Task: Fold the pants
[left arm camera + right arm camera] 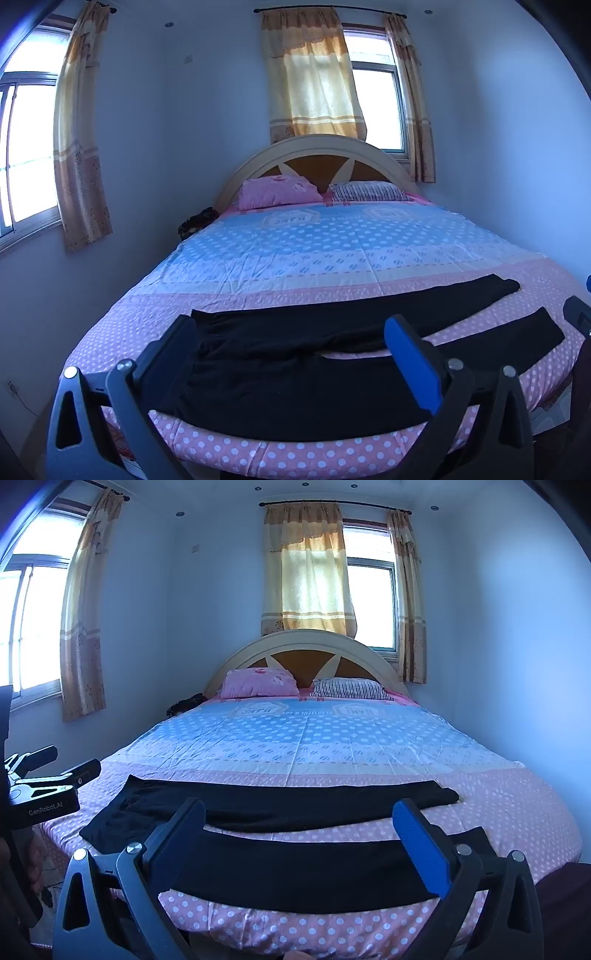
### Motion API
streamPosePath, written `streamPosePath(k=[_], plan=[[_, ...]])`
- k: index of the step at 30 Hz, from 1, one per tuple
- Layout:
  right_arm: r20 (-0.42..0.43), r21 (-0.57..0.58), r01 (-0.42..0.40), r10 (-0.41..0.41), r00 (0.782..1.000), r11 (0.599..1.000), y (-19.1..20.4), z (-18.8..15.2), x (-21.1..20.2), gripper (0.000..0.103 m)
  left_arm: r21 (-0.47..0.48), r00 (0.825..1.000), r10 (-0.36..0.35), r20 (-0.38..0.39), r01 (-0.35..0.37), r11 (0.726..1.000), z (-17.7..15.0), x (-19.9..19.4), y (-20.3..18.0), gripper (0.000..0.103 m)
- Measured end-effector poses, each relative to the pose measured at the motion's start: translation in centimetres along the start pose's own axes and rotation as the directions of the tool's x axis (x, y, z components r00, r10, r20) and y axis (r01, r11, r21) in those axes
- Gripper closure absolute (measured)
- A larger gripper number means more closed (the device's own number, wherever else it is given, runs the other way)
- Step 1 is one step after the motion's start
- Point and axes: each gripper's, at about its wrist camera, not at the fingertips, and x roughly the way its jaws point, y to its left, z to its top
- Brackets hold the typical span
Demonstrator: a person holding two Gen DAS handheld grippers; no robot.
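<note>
Pants (295, 376), black and unfolded, lie flat across the lower part of both frames, on the pink dotted end of the bed (332, 243). Over them the left gripper (291, 339) and right gripper (301, 821) both hover with fingers spread wide, pinching nothing. Higher up sit a pink pillow (277, 192), a striped pillow (369, 191) and curtains (310, 74).
</note>
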Motion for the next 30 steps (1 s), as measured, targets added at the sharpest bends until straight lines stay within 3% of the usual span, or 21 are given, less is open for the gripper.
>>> streamPosePath(k=[30], plan=[[-0.005, 0.002, 0.006, -0.006, 1.0, 1.0, 0.1, -0.5, 0.4, 0.001, -0.041, 1.0, 0.013, 0.027, -0.012, 0.999, 0.2, -0.1, 1.4, 0.0]])
